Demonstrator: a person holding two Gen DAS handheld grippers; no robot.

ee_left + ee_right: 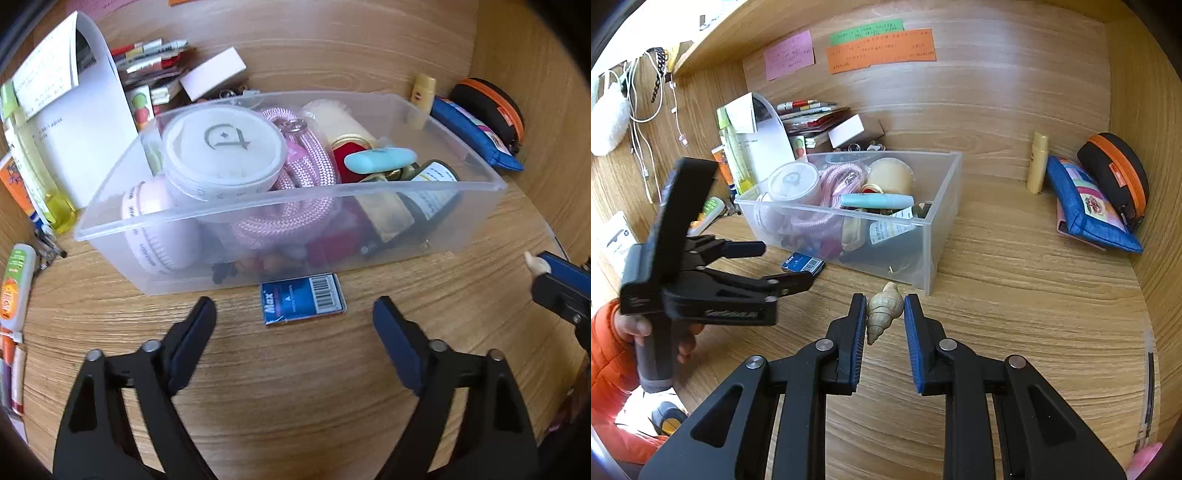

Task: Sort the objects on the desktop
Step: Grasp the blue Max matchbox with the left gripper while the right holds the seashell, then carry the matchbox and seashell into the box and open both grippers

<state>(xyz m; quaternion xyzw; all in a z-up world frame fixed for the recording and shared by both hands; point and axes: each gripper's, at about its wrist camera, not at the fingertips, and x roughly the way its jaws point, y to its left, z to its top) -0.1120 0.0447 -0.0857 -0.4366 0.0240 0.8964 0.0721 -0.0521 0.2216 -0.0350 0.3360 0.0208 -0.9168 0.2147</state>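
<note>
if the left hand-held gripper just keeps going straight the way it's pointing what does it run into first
Most likely the small blue Max box, lying on the desk between the open fingers of the left hand-held gripper. Right behind it stands the clear plastic bin. If the gripper passes above the box, it meets the bin's front wall instead; height is unclear.

Cream spiral shell [880, 311] between claw pads, blue staple box [303, 298] flat beside clear bin [258, 254]
</note>
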